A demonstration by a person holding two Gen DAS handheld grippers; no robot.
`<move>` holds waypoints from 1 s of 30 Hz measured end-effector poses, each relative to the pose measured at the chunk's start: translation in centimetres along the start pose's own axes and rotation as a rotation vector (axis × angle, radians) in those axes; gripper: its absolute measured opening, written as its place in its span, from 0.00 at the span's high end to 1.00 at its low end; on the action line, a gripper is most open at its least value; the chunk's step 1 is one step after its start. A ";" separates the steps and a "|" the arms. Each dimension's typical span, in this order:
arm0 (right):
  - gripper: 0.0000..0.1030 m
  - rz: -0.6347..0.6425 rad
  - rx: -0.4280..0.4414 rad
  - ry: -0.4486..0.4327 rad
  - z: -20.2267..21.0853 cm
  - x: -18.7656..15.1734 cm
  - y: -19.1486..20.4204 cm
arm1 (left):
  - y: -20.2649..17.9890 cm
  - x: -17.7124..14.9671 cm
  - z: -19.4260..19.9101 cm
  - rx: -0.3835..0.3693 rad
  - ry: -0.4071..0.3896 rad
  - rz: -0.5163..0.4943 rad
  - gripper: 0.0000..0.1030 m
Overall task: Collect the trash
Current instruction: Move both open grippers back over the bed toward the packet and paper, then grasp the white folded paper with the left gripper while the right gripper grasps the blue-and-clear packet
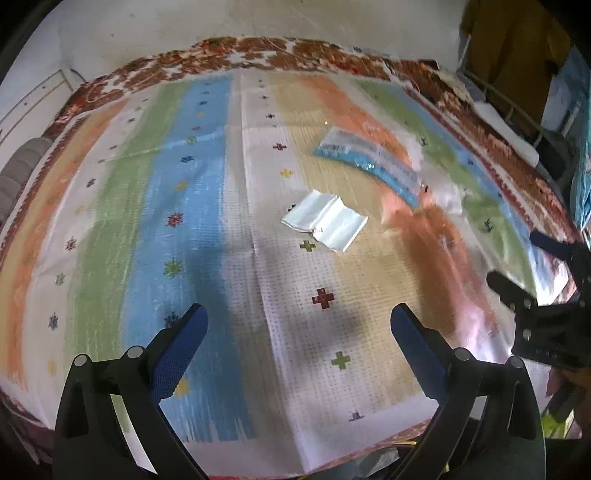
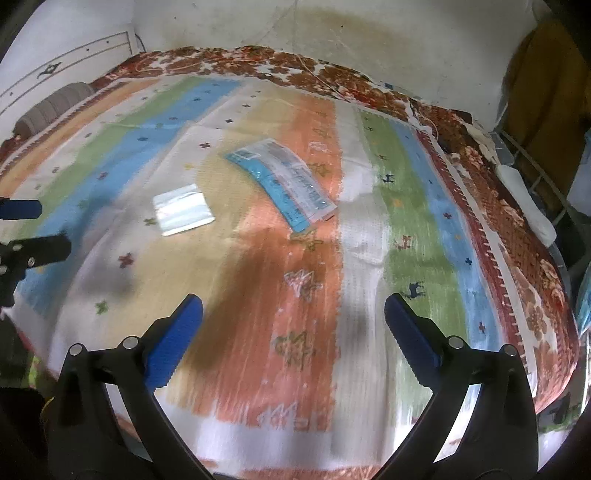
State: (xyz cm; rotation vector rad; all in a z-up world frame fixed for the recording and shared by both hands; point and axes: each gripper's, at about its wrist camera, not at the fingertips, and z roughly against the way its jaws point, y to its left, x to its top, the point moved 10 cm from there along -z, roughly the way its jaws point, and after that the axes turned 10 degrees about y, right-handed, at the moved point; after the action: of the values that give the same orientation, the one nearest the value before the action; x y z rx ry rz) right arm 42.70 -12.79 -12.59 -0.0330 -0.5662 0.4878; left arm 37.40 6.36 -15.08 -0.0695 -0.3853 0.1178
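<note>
The left gripper hangs with its jaws spread wide and empty over a striped cloth; a small white packet lies flat on the cloth beyond them, clear of both fingers. Right of it and farther off lies a blue-and-white wrapper, ahead of the right gripper, whose jaws are likewise wide apart and empty. A stained pale wall stands behind the bed.
</note>
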 end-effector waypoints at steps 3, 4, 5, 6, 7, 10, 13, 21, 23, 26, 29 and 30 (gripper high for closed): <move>0.09 0.017 -0.023 -0.004 -1.1 0.7 -0.1 | 0.3 0.4 -1.3 0.000 0.007 -0.009 0.06; 0.09 0.029 -0.034 -0.004 -1.6 1.1 -0.1 | 0.5 0.5 -1.5 0.000 0.008 -0.009 0.06; 0.09 0.036 -0.043 -0.005 -2.0 1.3 -0.2 | 0.8 0.7 -2.0 -0.004 0.009 -0.007 0.06; 0.09 0.045 -0.052 -0.005 -2.4 1.6 -0.2 | 1.0 0.8 -2.4 -0.009 0.011 -0.002 0.06; 0.09 0.051 -0.059 -0.006 -2.8 1.9 -0.3 | 1.2 0.9 -2.8 -0.015 0.013 0.008 0.06; 0.09 0.050 -0.058 0.000 -4.4 3.4 -0.3 | 1.9 1.3 -3.9 -0.052 0.022 0.053 0.06; 0.09 0.074 -0.070 0.002 -5.4 4.3 0.2 | 1.8 2.2 -4.4 -0.067 0.013 0.055 0.06; 0.09 0.098 -0.144 0.046 -9.2 5.9 -0.1 | 1.3 3.8 -5.9 -0.068 0.003 0.015 0.06; 0.09 0.104 -0.156 0.054 -10.1 6.1 -0.1 | 1.1 4.0 -6.2 -0.071 0.005 0.001 0.06; 0.09 0.108 -0.166 0.071 -11.6 6.5 -0.2 | 0.7 4.3 -6.9 -0.078 0.011 -0.019 0.06; 0.10 0.117 -0.169 0.079 -13.1 6.7 -0.2 | 0.3 4.8 -7.3 -0.078 0.008 -0.034 0.06; 0.10 0.124 -0.170 0.073 -13.4 6.7 -0.2 | 0.2 5.0 -7.4 -0.079 0.007 -0.038 0.06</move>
State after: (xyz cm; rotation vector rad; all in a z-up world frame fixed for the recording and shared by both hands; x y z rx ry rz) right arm 54.68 -8.54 -20.48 -0.2489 -0.5345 0.5560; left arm 44.77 6.83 -20.12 -0.1399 -0.3840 0.0645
